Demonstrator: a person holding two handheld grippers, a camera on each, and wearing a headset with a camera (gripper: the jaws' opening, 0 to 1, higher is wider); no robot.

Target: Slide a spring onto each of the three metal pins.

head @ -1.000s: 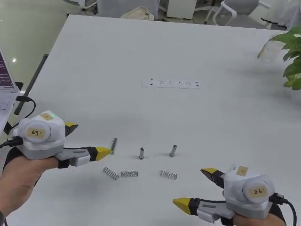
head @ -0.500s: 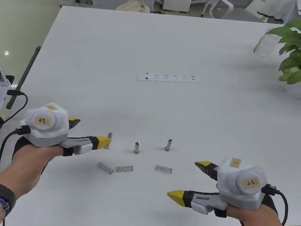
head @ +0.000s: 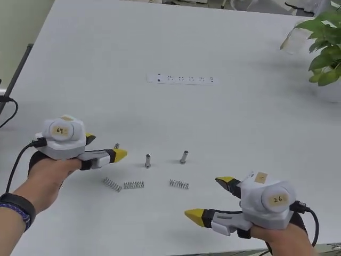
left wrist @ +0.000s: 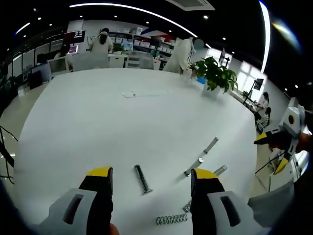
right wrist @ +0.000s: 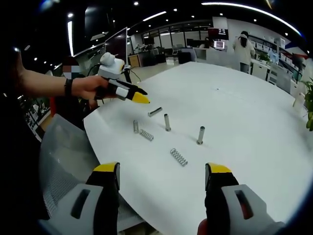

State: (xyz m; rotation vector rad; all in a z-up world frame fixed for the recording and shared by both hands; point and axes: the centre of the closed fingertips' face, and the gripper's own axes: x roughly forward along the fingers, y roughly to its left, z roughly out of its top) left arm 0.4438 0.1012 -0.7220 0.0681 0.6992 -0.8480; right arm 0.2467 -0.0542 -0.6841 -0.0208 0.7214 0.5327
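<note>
Three short metal pins stand in a row on the white table: the left pin (head: 116,146), the middle pin (head: 147,160) and the right pin (head: 184,157). The left one looks tilted. In front of them lie three springs (head: 112,184) (head: 134,185) (head: 179,184), all loose on the table. My left gripper (head: 104,146) is open, one yellow tip just beside the left pin (left wrist: 143,178), holding nothing. My right gripper (head: 209,198) is open and empty, low near the table's front edge, with the nearest spring (right wrist: 179,157) ahead of its jaws.
A white power strip (head: 180,79) lies farther back on the table (head: 229,122). A green plant (head: 322,53) stands at the back right. A dark cable (head: 10,106) hangs off the left edge. People are in the office behind (left wrist: 102,41).
The head camera has tilted, shifting the whole picture. My left gripper's near tip has crept right, closer to the left pin. The right gripper, pins and springs keep their places.
</note>
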